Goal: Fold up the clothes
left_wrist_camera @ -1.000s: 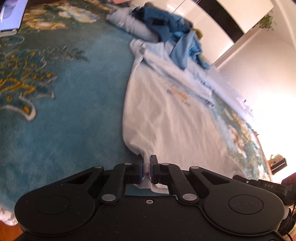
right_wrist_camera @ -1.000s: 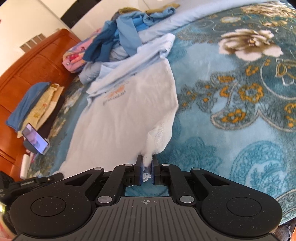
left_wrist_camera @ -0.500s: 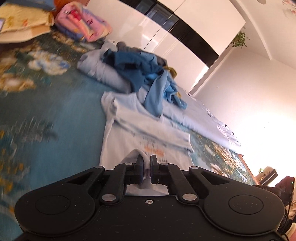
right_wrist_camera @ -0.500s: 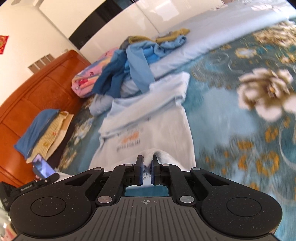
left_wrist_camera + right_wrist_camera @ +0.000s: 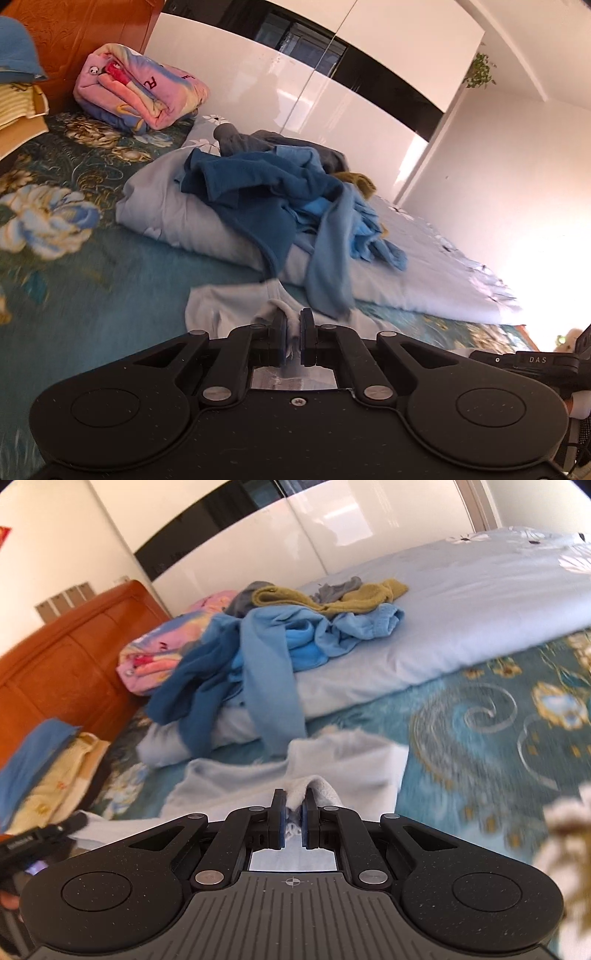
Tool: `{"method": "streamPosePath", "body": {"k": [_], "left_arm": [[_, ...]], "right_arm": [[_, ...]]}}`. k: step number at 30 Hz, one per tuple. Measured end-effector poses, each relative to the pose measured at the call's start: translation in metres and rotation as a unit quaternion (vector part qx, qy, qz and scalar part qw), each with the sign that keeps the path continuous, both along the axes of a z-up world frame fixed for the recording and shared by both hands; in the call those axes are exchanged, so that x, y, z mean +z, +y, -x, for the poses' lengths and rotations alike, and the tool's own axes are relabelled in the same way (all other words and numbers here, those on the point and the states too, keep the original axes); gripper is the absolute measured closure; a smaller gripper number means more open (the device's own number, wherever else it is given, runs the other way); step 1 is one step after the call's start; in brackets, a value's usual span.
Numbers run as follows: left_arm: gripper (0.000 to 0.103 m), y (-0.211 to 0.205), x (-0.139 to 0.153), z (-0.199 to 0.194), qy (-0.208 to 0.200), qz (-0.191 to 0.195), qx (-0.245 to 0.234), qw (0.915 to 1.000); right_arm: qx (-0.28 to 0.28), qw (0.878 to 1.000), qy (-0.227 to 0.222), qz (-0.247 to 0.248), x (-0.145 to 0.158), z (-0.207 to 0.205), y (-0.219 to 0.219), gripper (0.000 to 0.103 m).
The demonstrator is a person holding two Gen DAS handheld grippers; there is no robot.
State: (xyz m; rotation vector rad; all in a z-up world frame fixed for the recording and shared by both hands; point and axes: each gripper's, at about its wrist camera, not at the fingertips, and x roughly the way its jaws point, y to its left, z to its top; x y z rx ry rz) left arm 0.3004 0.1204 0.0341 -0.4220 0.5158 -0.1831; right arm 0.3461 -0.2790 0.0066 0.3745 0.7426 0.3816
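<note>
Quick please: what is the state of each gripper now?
Left gripper: shut on the white T-shirt.
Right gripper: shut on the white T-shirt.

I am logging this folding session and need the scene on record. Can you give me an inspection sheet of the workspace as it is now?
Surface: teal floral bedspread, patterned, partly covered by laundry.
Job's things: pale shirt lying on the bedspread, its hem pinched by both tools.
Clutter: pile of blue clothes on a grey quilt; pink folded blanket; folded stack by the wooden headboard.
Grippers: left hand-held gripper and right hand-held gripper both shut on shirt fabric.
Cables: nothing seen.
Surroundings: glossy white wardrobe, hanging plant.
</note>
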Motion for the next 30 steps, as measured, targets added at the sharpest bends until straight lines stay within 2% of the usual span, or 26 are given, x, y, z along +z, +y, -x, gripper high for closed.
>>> {"method": "streamPosePath", "body": {"k": [4, 7, 13, 15, 16, 17, 20, 21, 23, 25, 30], "left_arm": [[0.1, 0.003, -0.014, -0.047, 0.02, 0.004, 0.01, 0.9997], [0.1, 0.0, -0.026, -0.077, 0.039, -0.011, 0.019, 0.999], [0.099, 0.002, -0.052, -0.109, 0.073, -0.02, 0.041, 0.9963], [0.096, 0.001, -0.058, -0.114, 0.083, -0.023, 0.048, 0.9951], [0.096, 0.002, -0.058, -0.115, 0.085, -0.02, 0.049, 0.9949], [0.092, 0.003, -0.057, -0.113, 0.084, -0.014, 0.049, 0.9952], [0.066, 0.01, -0.048, -0.103, 0.069, 0.0, 0.053, 0.9962], [0.064, 0.012, -0.045, -0.098, 0.061, 0.003, 0.055, 0.9966], [0.062, 0.018, -0.038, -0.086, 0.051, 0.003, 0.065, 0.9966], [0.057, 0.022, -0.037, -0.073, 0.063, -0.003, 0.064, 0.996], [0.053, 0.026, -0.051, -0.032, 0.104, -0.023, 0.051, 0.993]], "right_arm": [[-0.005, 1.0, 0.012, 0.013, -0.013, -0.044, 0.006, 0.097], [-0.005, 0.999, 0.025, 0.024, -0.023, -0.074, 0.011, 0.097], [0.001, 0.996, 0.06, 0.059, -0.05, -0.111, 0.024, 0.097], [0.004, 0.995, 0.067, 0.069, -0.057, -0.116, 0.028, 0.096], [0.006, 0.995, 0.069, 0.073, -0.058, -0.116, 0.029, 0.096], [0.008, 0.995, 0.067, 0.074, -0.058, -0.116, 0.03, 0.095], [0.012, 0.997, 0.05, 0.06, -0.049, -0.109, 0.025, 0.082], [0.012, 0.998, 0.043, 0.053, -0.044, -0.106, 0.021, 0.07], [0.007, 0.999, 0.027, 0.047, -0.034, -0.099, 0.013, 0.068], [0.002, 0.999, 0.021, 0.048, -0.029, -0.089, 0.004, 0.066], [0.003, 0.997, 0.06, 0.049, -0.053, -0.048, -0.02, 0.064]]}}
